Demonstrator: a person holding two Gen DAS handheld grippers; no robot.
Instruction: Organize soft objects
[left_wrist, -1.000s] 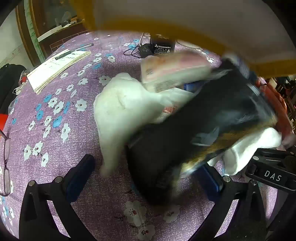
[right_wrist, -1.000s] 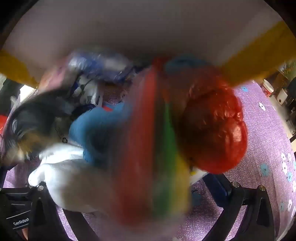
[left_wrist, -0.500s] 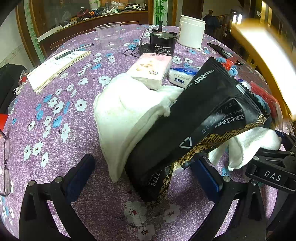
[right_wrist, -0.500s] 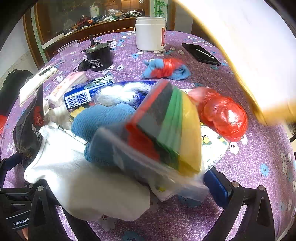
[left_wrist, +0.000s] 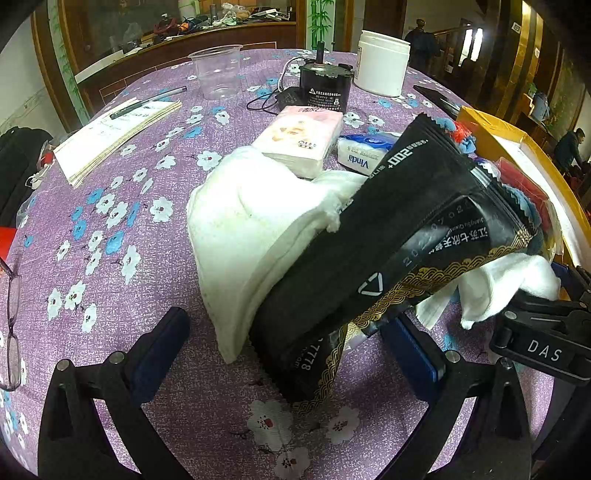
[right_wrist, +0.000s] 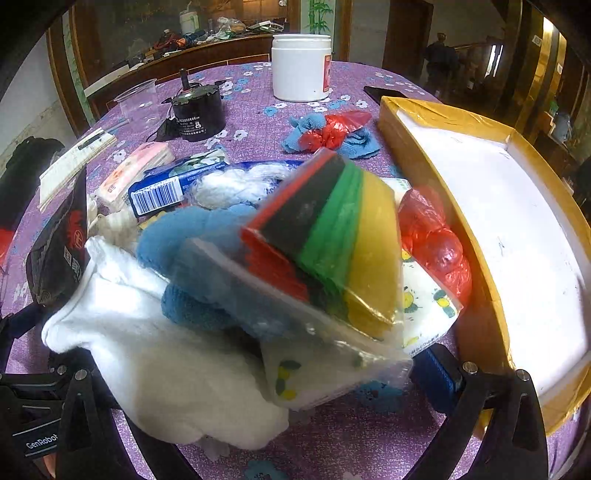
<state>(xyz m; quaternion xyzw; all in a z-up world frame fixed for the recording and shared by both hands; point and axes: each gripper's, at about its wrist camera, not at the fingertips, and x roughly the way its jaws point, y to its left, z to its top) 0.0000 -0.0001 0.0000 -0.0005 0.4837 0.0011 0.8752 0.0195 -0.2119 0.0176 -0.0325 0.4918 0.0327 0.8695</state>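
Observation:
A heap of soft things lies on the purple flowered tablecloth (left_wrist: 110, 206). In the left wrist view a black foil pouch (left_wrist: 391, 254) leans on a white towel (left_wrist: 243, 229), with a pink tissue pack (left_wrist: 299, 140) and a blue Vinda tissue pack (left_wrist: 362, 153) behind. My left gripper (left_wrist: 288, 332) is open, its fingers either side of the pouch's lower end. In the right wrist view a clear bag of coloured sponges (right_wrist: 332, 236) rests on a blue towel (right_wrist: 192, 236), a white cloth (right_wrist: 166, 358) and a printed tissue pack (right_wrist: 424, 306). My right gripper (right_wrist: 255, 369) is open around this heap; the cloth hides its left finger.
A yellow-edged box (right_wrist: 509, 229) with a white inside lies at the right. A red plastic bag (right_wrist: 436, 240) sits against it. Further back stand a white jar (right_wrist: 301, 66), a black motor (right_wrist: 197, 112), a clear cup (left_wrist: 218, 72), a booklet (left_wrist: 110, 136) and a blue-and-red cloth bundle (right_wrist: 332, 133).
The yellow-edged box, held tipped above the heap a second ago, has swung away and now lies on the table at the right. The soft things have stopped tumbling and lie still.

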